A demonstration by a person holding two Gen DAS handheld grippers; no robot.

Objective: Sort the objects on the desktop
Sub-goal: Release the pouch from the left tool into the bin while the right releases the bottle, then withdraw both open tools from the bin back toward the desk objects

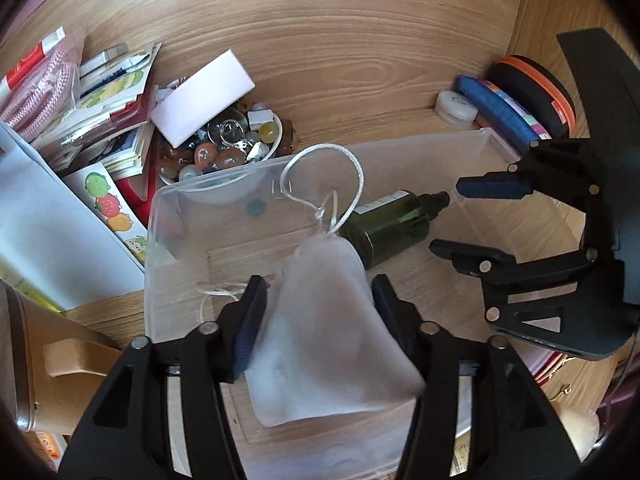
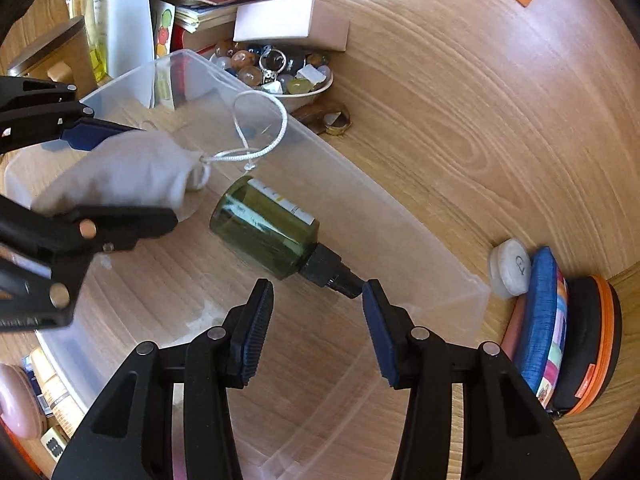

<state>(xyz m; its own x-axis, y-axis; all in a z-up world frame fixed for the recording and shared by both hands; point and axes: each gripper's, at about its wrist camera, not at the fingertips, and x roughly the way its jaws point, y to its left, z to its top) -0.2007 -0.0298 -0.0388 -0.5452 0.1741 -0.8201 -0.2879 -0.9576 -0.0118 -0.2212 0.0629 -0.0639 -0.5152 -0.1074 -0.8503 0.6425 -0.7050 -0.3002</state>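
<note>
A clear plastic bin [image 1: 150, 248] [image 2: 404, 216] stands on the wooden desk. A dark green bottle [image 1: 388, 232] [image 2: 268, 228] with a black nozzle lies on its side inside the bin. A white drawstring pouch [image 1: 328, 320] [image 2: 128, 172] sits between the jaws of my left gripper [image 1: 320, 284] [image 2: 152, 176] over the bin; it looks blurred and the pads do not seem to press it. My right gripper [image 2: 319, 286] [image 1: 447, 216] is open and holds nothing, with the bottle's nozzle tip just at its right finger.
A bowl of glass marbles [image 1: 224, 148] and a white box [image 1: 204, 96] lie behind the bin. Booklets and packets [image 1: 100, 100] pile up at the left, a brown container [image 1: 52, 360] at the near left. Round cases [image 1: 532, 96] and a white disc [image 1: 456, 106] stand at the right.
</note>
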